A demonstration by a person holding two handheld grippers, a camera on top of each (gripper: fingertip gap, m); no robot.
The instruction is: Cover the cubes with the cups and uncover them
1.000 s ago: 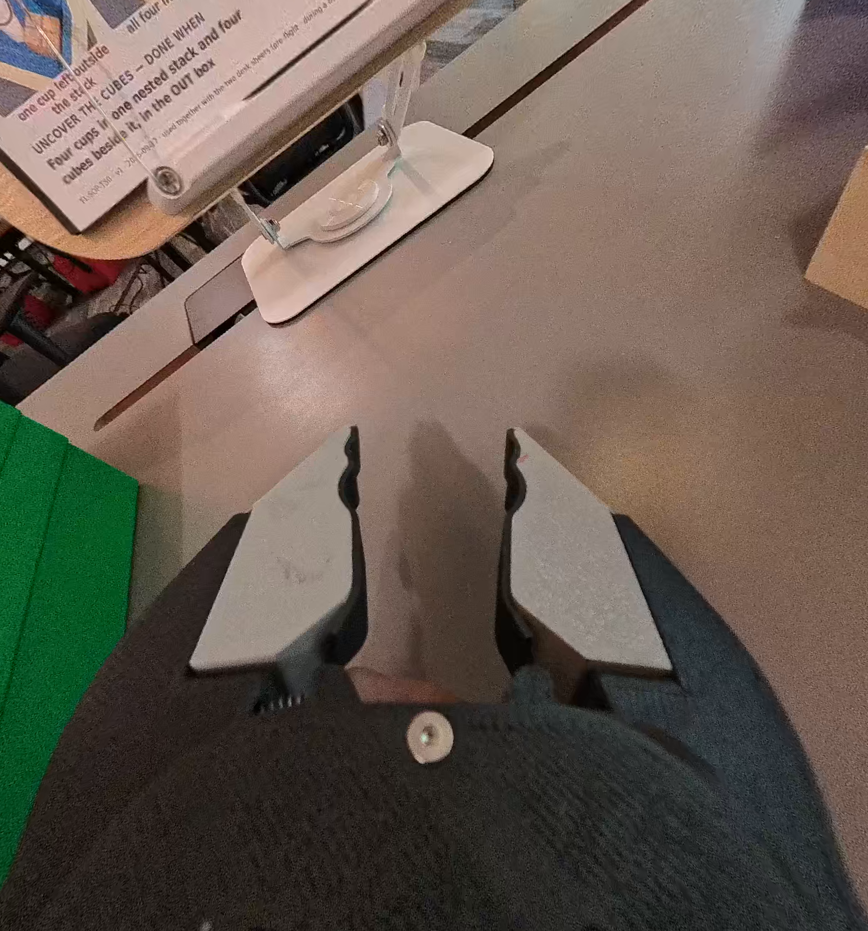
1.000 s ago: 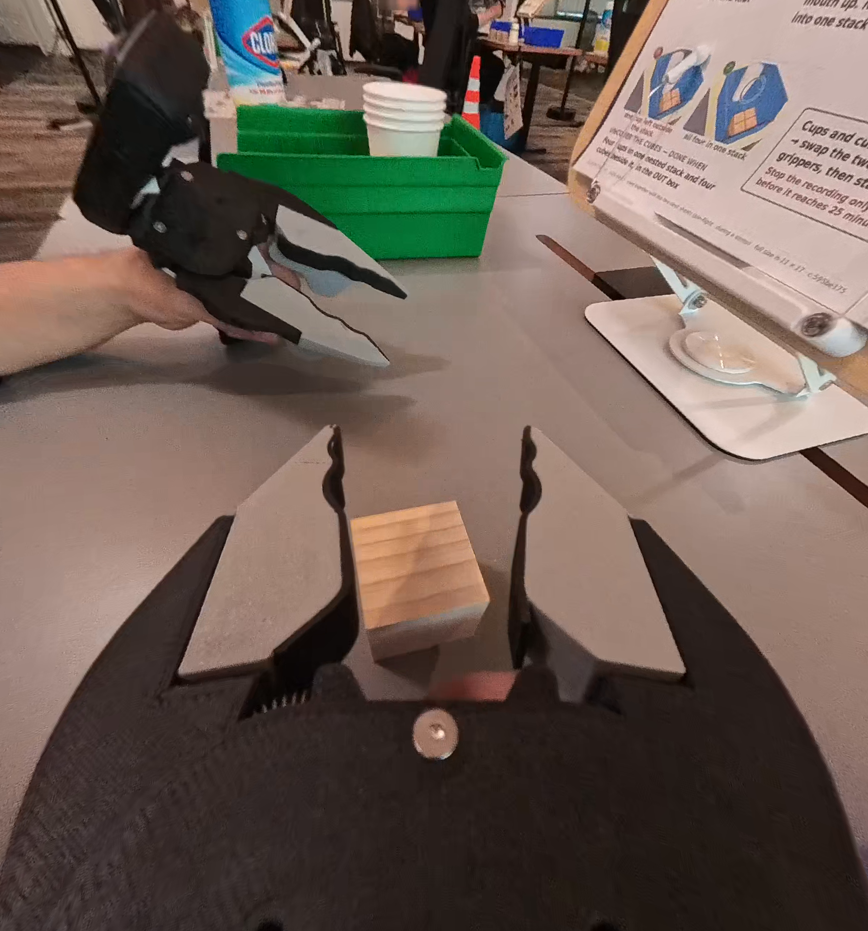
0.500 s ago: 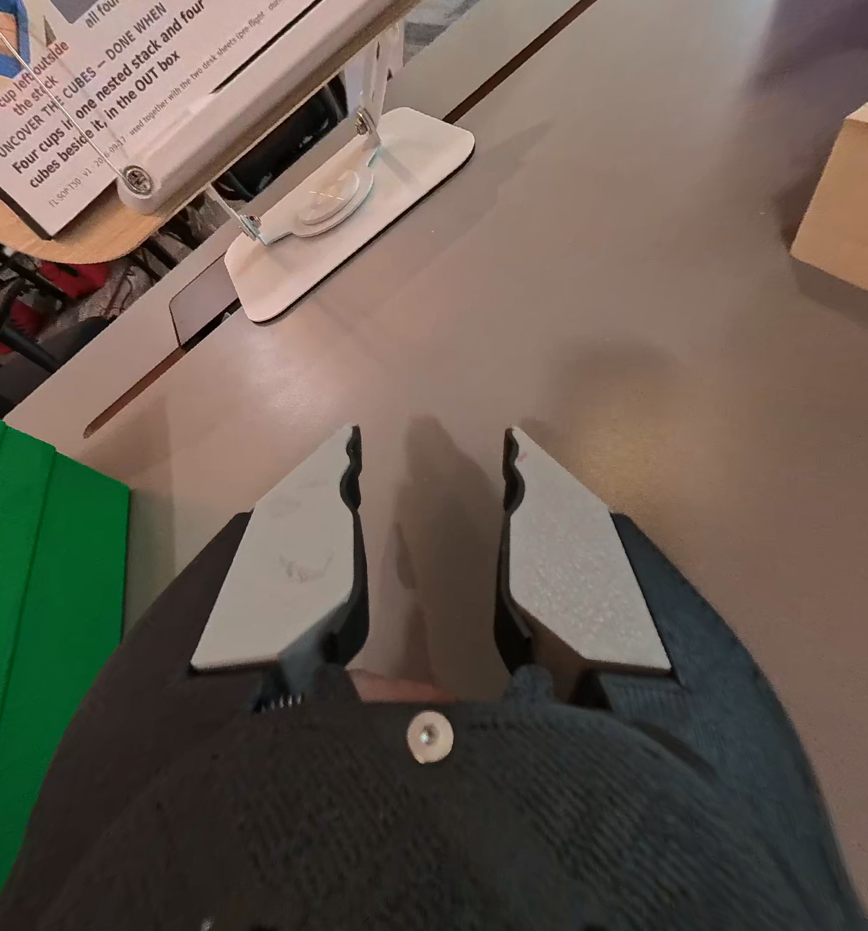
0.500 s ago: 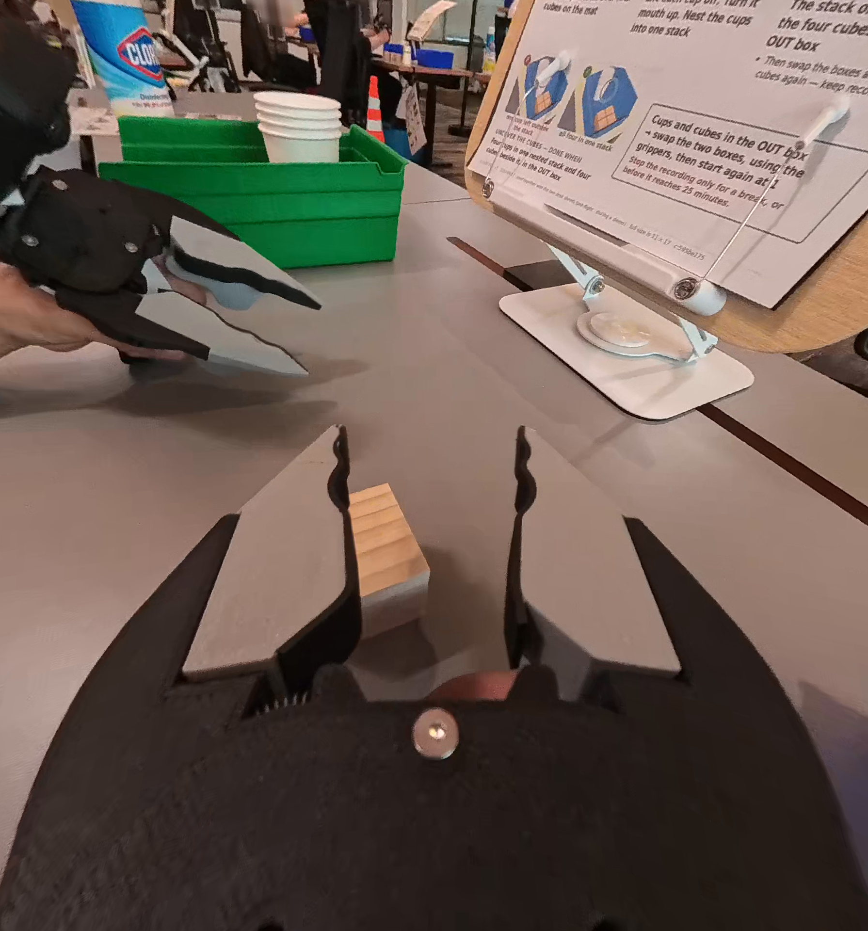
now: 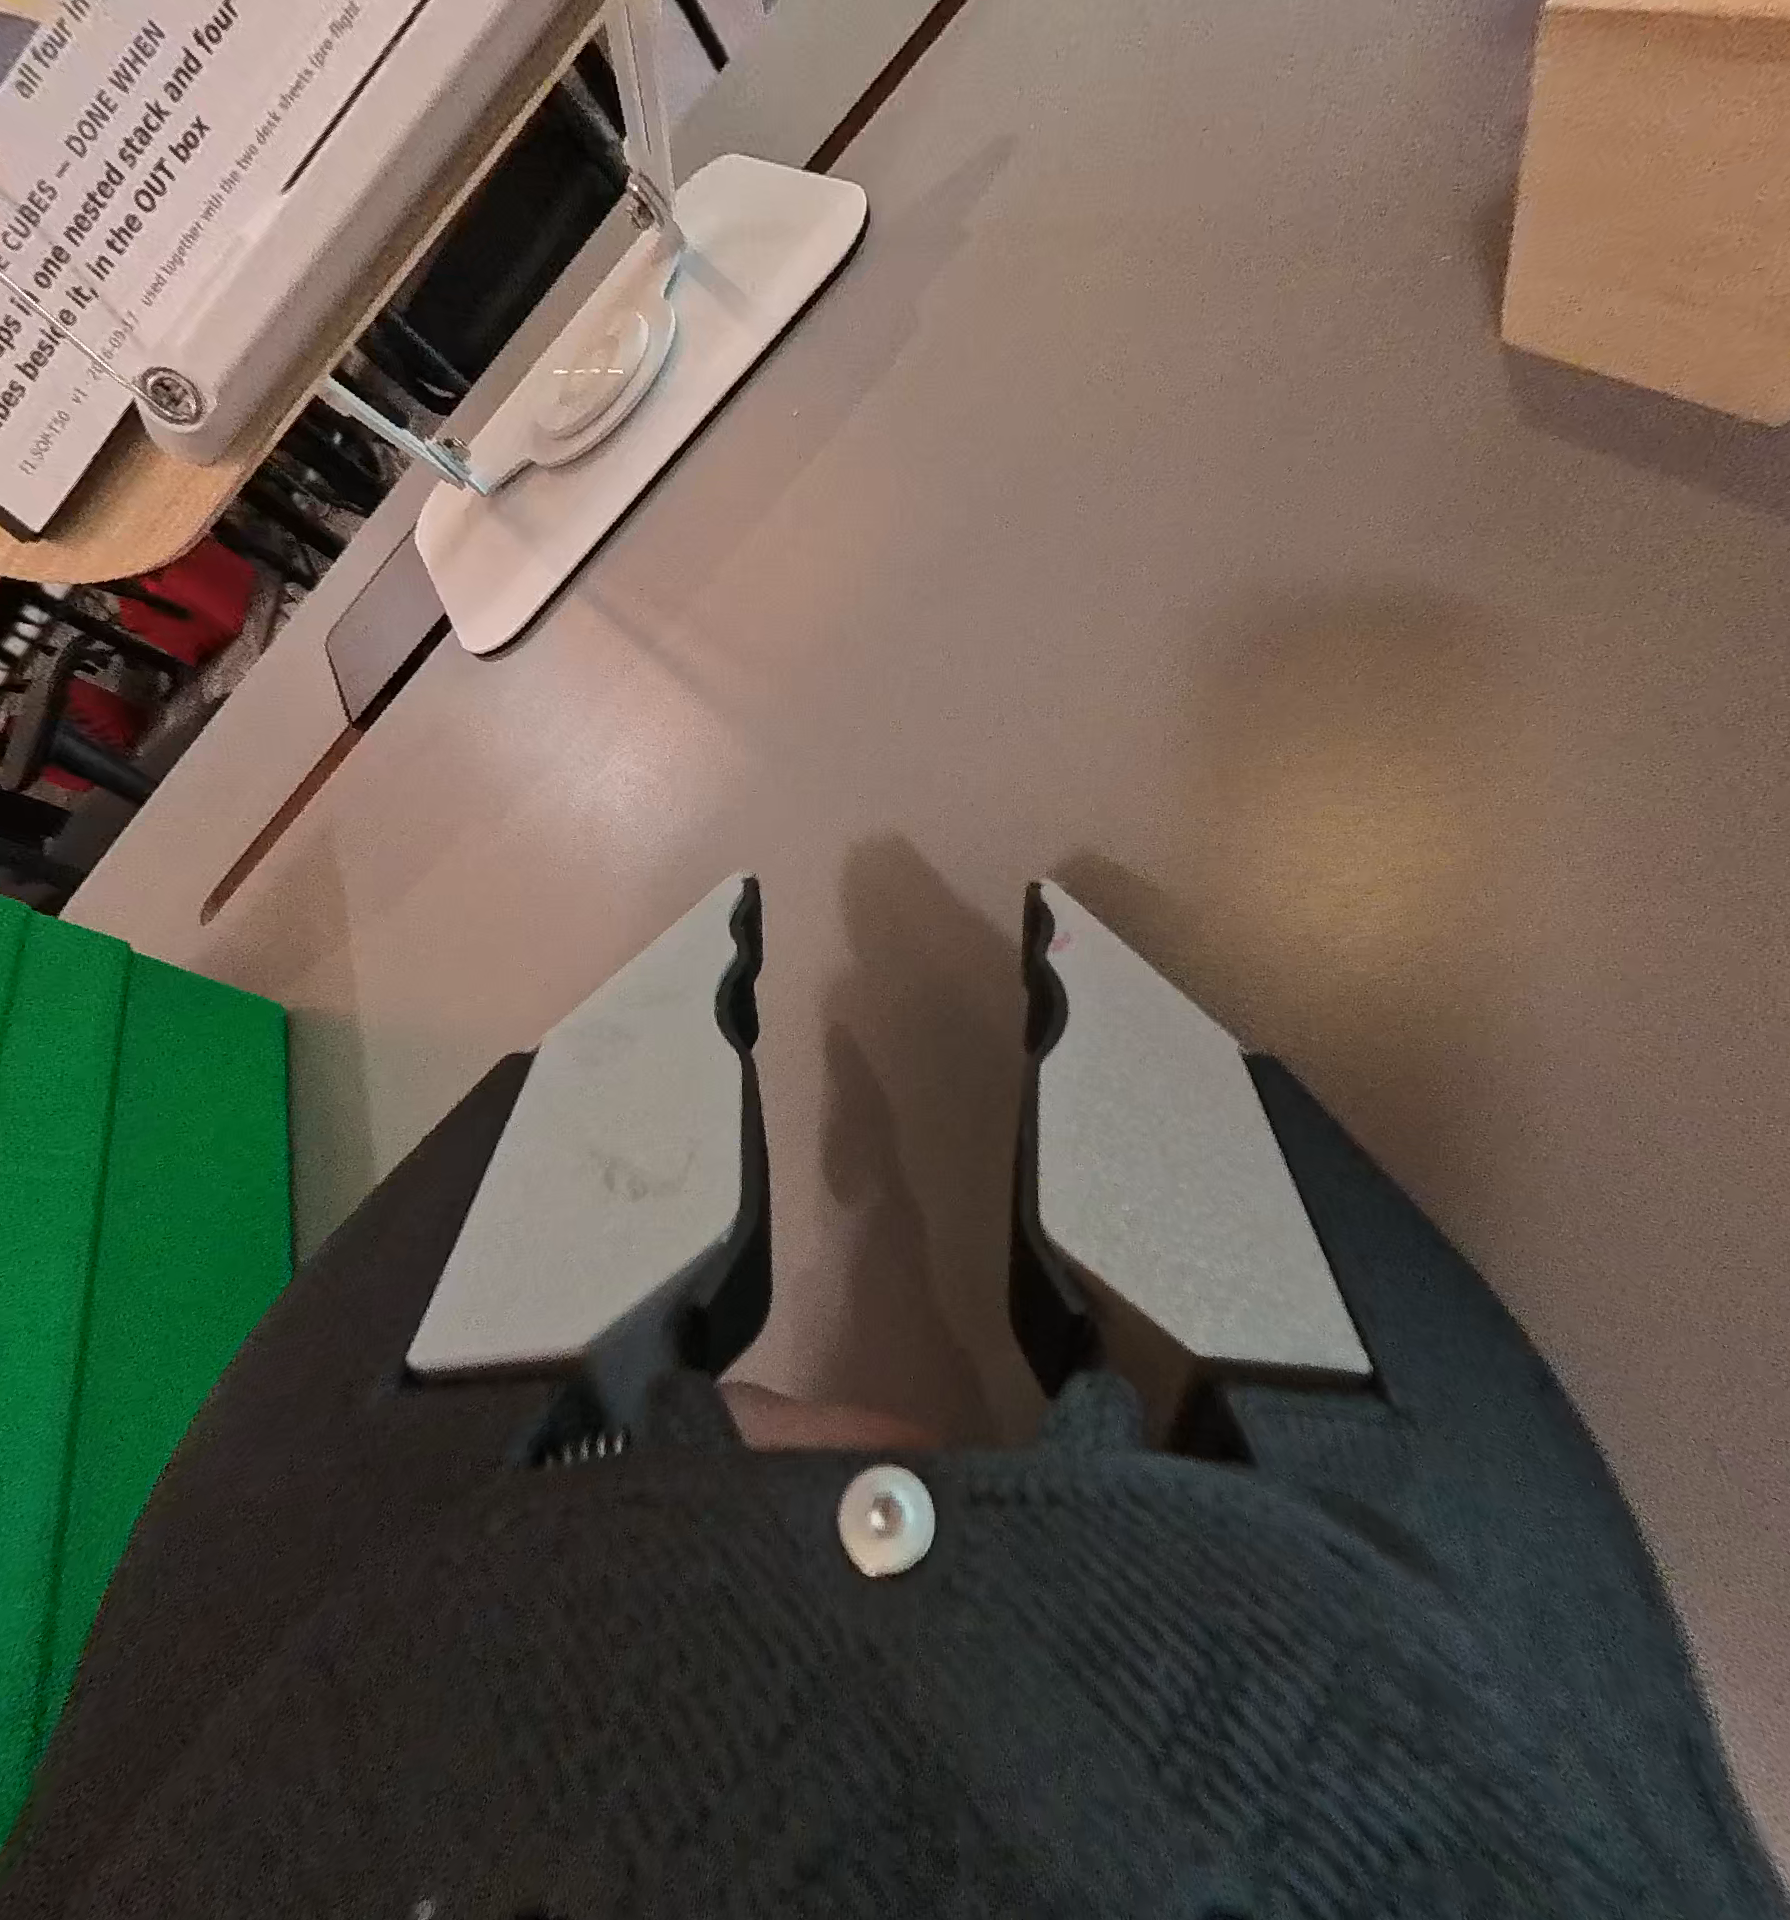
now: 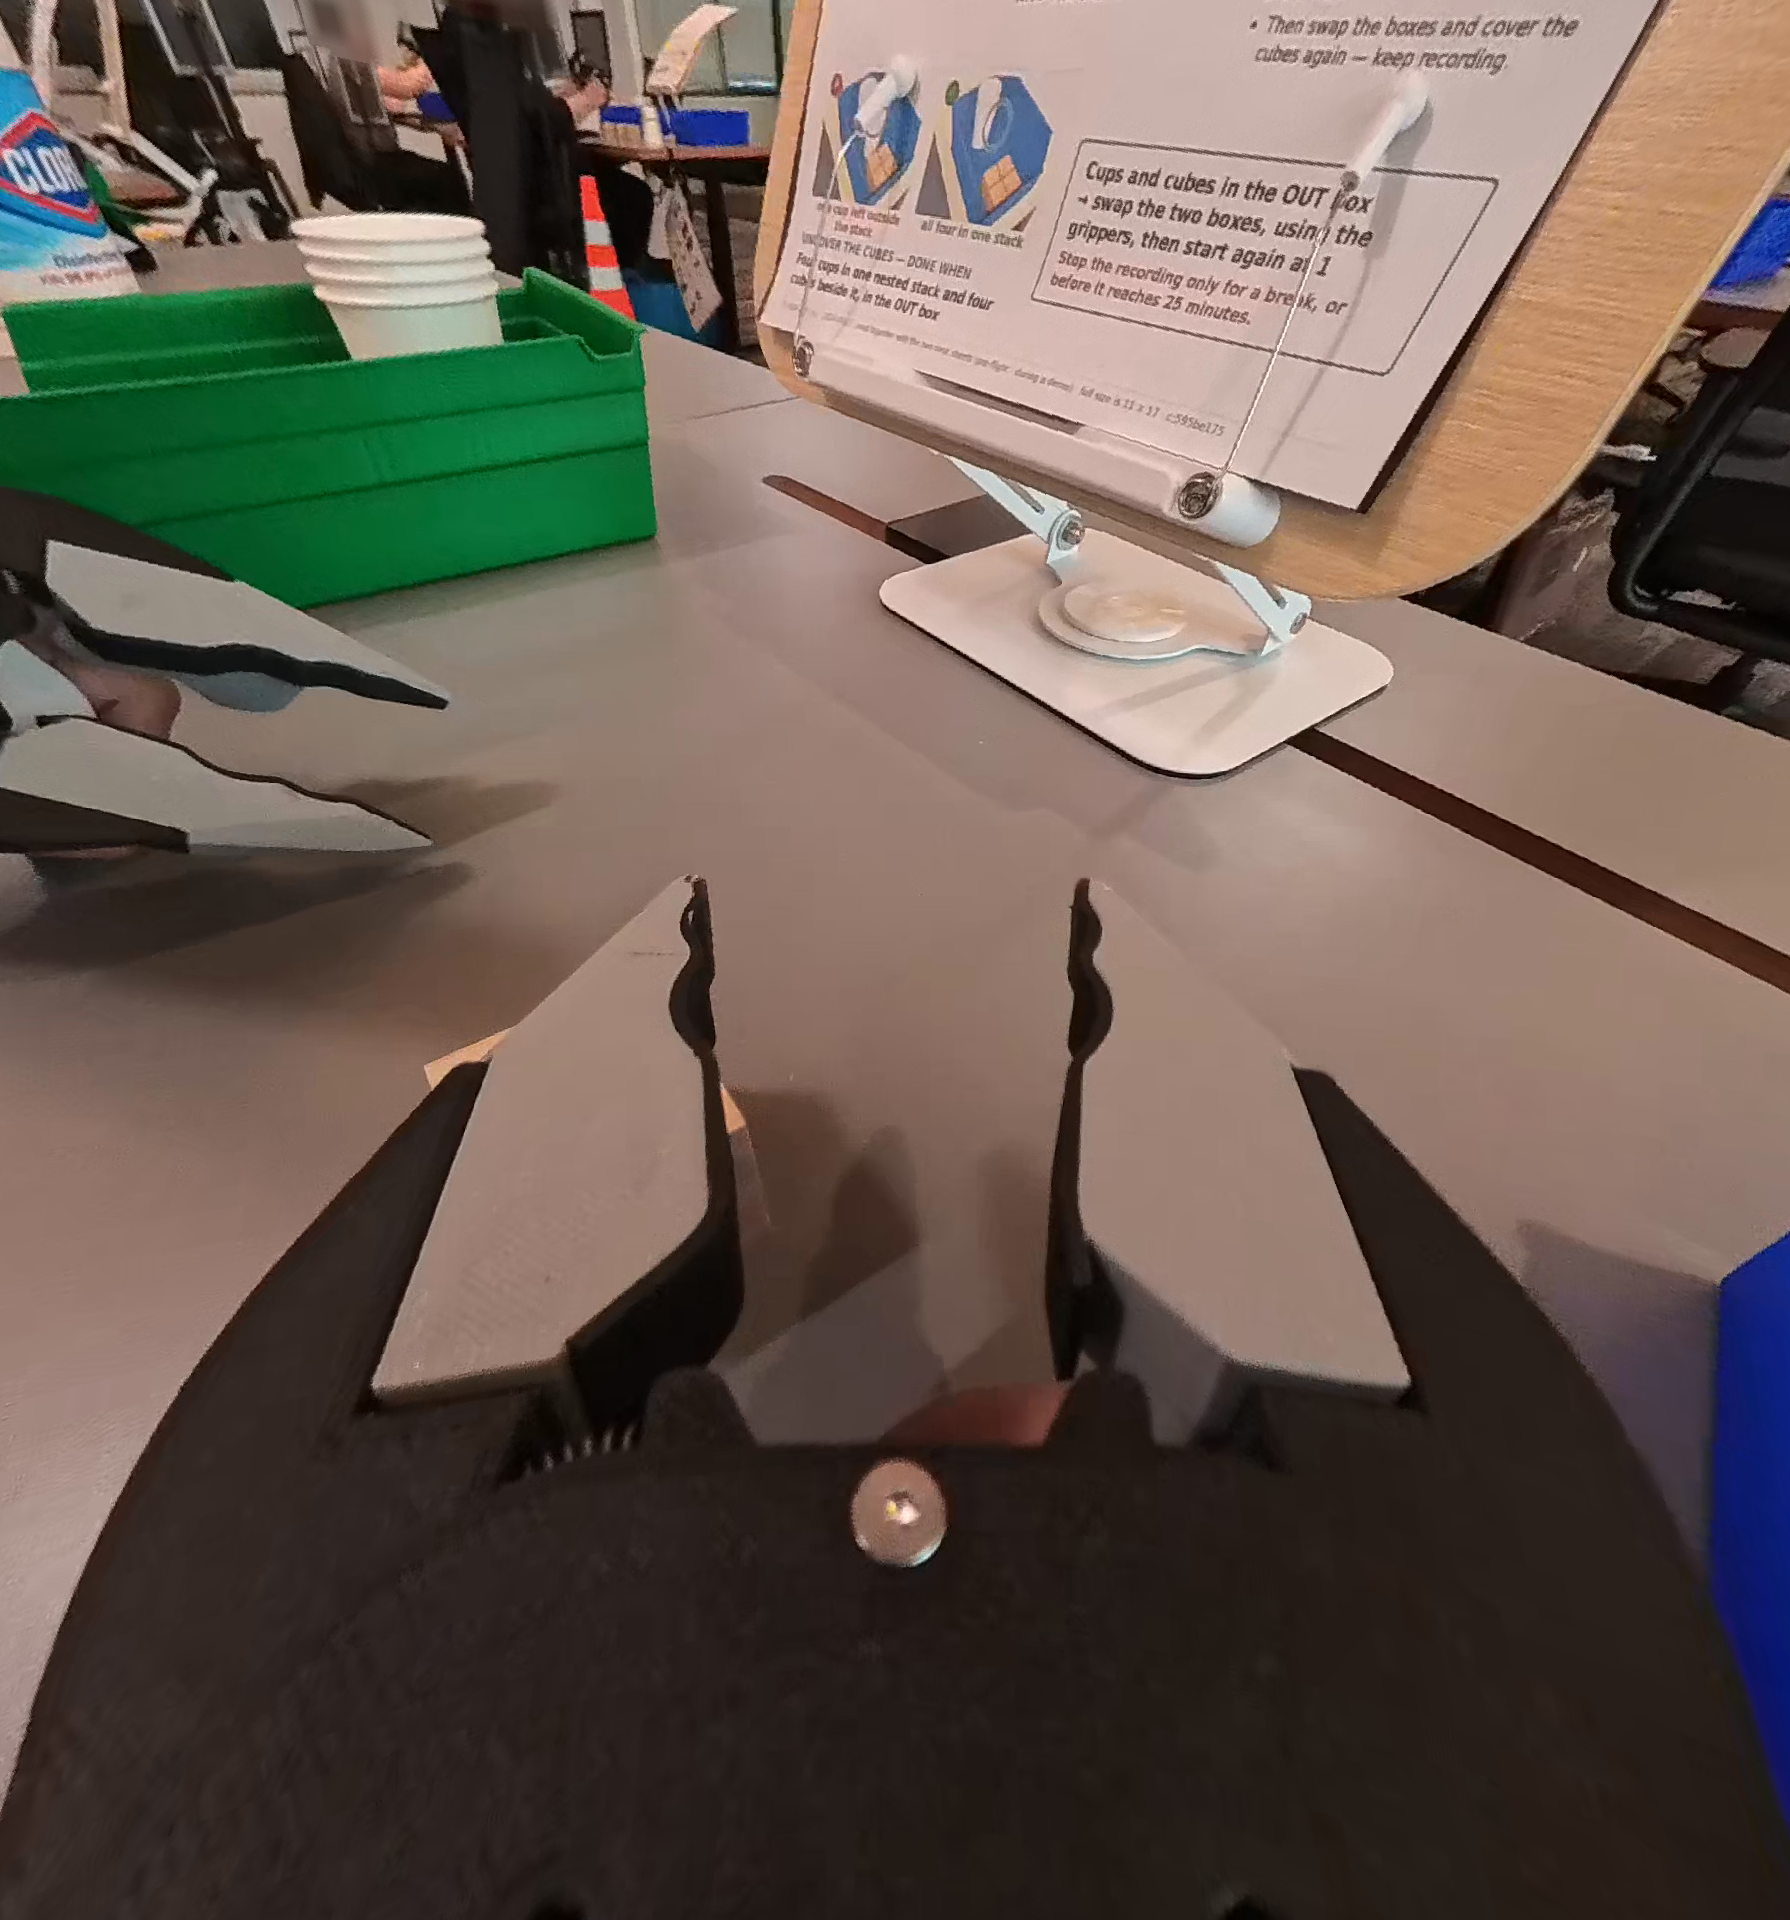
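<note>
Hovering low over the grey table (image 6: 870,790) with jaws apart and gripping nothing, the right gripper (image 6: 886,894) is seemingly leaving the wooden cube (image 5: 1680,197) mostly hidden under its left finger, while the left gripper (image 5: 891,894), likewise parted, is waiting near the nested cups (image 6: 403,281) in the green bin (image 6: 330,457).

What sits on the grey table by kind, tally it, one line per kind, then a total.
Tan wooden cube: 1
Stack of white paper cups: 1 stack; the number of cups in it cannot be told
Green plastic bins: 2
White stand with wooden board: 1
Black-and-grey handheld tongs: 2, both open, holding nothing
Total: 7
</note>
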